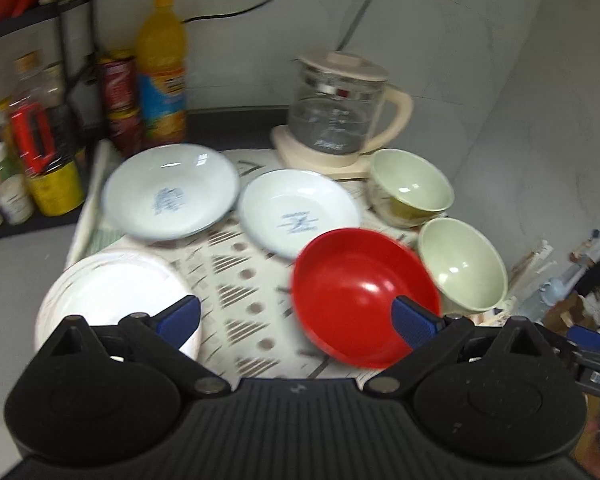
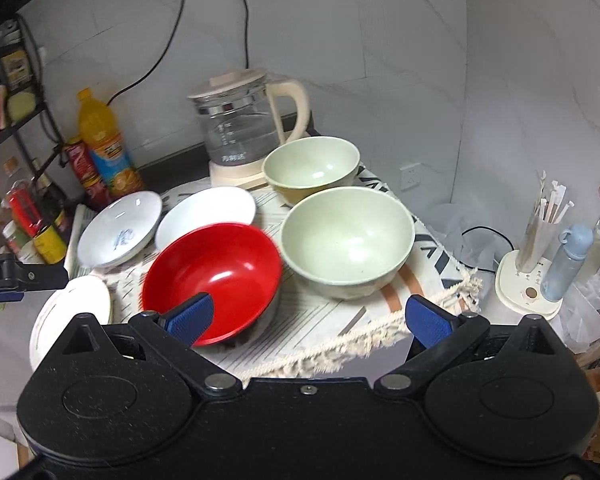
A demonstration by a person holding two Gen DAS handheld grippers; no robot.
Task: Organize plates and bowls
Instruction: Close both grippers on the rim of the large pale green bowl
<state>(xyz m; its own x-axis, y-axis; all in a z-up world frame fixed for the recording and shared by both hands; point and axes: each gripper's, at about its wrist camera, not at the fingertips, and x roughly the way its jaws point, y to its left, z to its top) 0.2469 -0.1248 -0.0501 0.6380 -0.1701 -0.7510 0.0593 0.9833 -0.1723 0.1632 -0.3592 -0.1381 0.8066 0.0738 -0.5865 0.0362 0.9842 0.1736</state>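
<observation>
Six dishes sit on the patterned cloth (image 2: 320, 320): two pale blue shallow plates (image 1: 171, 192) (image 1: 298, 213) at the back left, a white plate (image 1: 112, 300) at front left, two light green bowls (image 2: 348, 240) (image 2: 312, 166) on the right, and a glossy red plastic bowl (image 2: 216, 280) in the middle. The left gripper (image 1: 296, 320) and right gripper (image 2: 308, 320) both hang above the cloth with jaws spread wide, holding nothing. A glass kettle (image 2: 240, 128) stands behind the dishes.

Both wrist views — high, near, sharing red bowl (image 1: 360, 292).

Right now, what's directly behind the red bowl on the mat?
Behind the red bowl sits a white plate with a blue print; the bowl's rim hides its near edge. Further back stands the glass kettle. Whatever lies under the bowl is covered.
</observation>
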